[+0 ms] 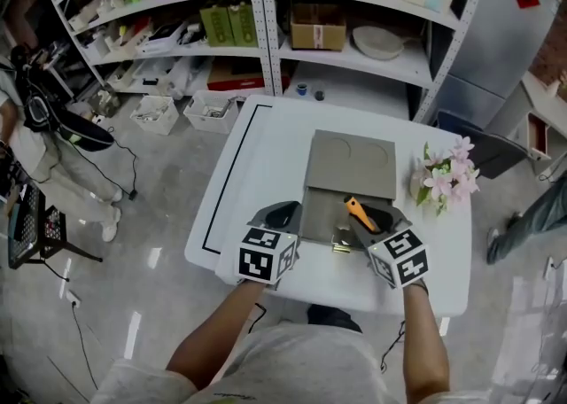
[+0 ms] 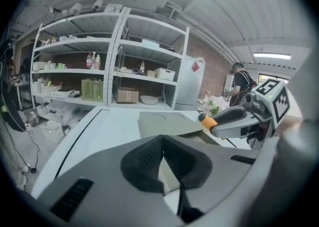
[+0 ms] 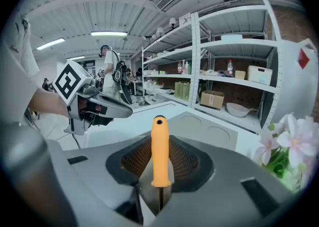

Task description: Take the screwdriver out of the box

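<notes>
Task is looking nearly done. The right gripper (image 1: 370,221), lower center-right of the head view, is clamping the screwdriver (image 1: 358,213) by its orange handle. It is apparently hanging over the open box (image 1: 350,167), and moving it clear is remaining. The left gripper (image 1: 282,214) jaws are meeting, gripping nothing.

Orange-handled screwdriver (image 3: 160,156), handle tip outward, tight in the right gripper (image 3: 159,141), over the open grey box (image 1: 352,163).
</notes>
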Motion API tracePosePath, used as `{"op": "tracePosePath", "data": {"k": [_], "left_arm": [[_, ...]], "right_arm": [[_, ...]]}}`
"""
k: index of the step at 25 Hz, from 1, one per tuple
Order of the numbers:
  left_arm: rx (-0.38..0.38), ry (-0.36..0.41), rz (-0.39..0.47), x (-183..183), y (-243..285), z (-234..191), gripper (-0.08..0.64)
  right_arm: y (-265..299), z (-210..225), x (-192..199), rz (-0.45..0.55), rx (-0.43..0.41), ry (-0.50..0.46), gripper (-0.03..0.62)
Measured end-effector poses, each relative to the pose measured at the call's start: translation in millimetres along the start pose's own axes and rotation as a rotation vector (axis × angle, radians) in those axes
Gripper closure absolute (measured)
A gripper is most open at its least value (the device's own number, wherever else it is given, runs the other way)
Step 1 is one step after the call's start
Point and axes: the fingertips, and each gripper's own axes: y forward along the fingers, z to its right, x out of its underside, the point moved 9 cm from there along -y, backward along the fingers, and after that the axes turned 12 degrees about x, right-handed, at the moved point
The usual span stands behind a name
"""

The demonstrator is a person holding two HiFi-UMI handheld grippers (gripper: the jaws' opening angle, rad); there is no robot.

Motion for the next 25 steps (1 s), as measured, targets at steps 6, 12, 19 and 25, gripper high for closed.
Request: {"op": "tracePosePath", "data": {"k": [6, 12, 19, 25], "left_arm": [[0.03, 0.026, 0.0, 6.1, -13.9, 15.4, 0.555], [0.052, 0.048, 0.002, 12.8, -29.0, 26.9, 0.555], [0.075, 0.066, 0.015, 18.4, -43.9, 38.3, 0.557], [0.104, 0.084, 0.019, 19.6, -56.3, 50.9, 0.556]], "right_arm": [[-31.7, -9.3, 7.6, 0.037, 0.091, 0.062, 0.479], [-57.7, -21.4, 11.1, 0.075, 0.149, 0.121, 0.479], [-87.2, -36.5, 16.1, 0.119, 0.226, 0.19, 0.479], [-111.2, -52.4, 20.3, 0.147, 0.273, 0.252, 0.479]]}}
